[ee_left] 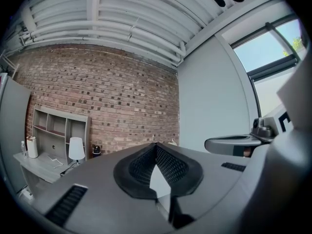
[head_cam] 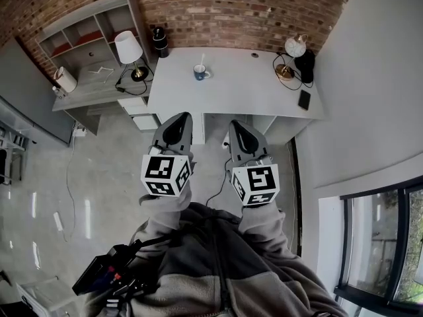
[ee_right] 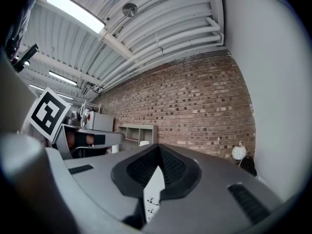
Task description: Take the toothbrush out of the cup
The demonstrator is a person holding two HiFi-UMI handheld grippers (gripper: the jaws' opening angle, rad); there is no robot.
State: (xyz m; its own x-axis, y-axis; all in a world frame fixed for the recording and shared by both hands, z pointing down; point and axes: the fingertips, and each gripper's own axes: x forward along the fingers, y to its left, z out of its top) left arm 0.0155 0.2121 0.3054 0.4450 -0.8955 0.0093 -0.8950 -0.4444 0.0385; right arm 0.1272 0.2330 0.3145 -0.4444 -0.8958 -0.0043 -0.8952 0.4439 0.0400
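A person in a grey fleece stands back from a white desk (head_cam: 251, 88) set against a brick wall (head_cam: 231, 8), a gripper in each hand, both held side by side at waist height and pointed toward the desk. The left gripper (head_cam: 181, 117) has its jaws pressed together at the tips with nothing between them, and its own view (ee_left: 156, 147) shows the two ribbed black pads meeting in a point. The right gripper (head_cam: 235, 123) is the same, jaws closed and empty, the pads touching at the tip in the right gripper view (ee_right: 158, 148).

The blue cup (head_cam: 199, 74) stands on the desk's far half, left of centre, well apart from both grippers. The toothbrush (head_cam: 201, 61) is in it, its pale handle rising out of the rim and leaning a little to the right.

Around the desk: a phone (head_cam: 304, 100) lies near its right edge, a white globe on a stand (head_cam: 295, 46) sits at the far right corner, and a white-shaded table lamp (head_cam: 128, 50) stands on the lower grey surface to the left, in front of a grey shelf unit (head_cam: 86, 35). Neither gripper view takes in the cup; both look up at wall and ceiling.
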